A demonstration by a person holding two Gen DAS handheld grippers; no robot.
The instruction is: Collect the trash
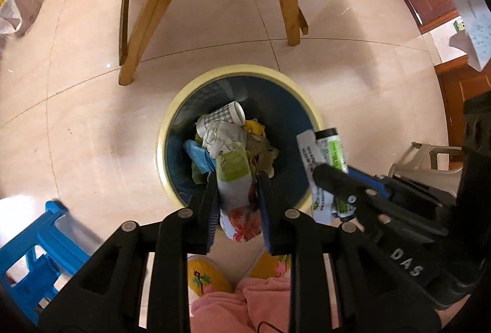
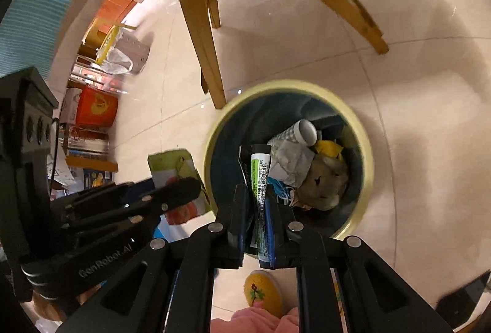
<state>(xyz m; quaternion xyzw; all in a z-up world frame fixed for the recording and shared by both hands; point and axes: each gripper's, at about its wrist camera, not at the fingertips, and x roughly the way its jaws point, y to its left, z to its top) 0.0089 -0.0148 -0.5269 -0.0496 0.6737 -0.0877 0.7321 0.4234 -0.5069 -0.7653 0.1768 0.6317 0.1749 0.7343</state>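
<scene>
Both tongs are loaded above the bin (image 1: 172, 130): the left gripper (image 1: 237, 204) is closed on a flowered packet (image 1: 236, 195), the right gripper (image 2: 257, 222) is closed on a green-labelled wrapper (image 2: 260, 176). Inside the bin already lie a checked cup (image 1: 225, 115), crumpled paper (image 1: 224, 136) and other scraps, so collecting looks well along. Letting go of these two pieces is what seems left; no other litter shows on the floor (image 1: 92, 118)

Left tool (image 1: 236, 195) and right tool (image 2: 257, 210) both clamped, side by side.
</scene>
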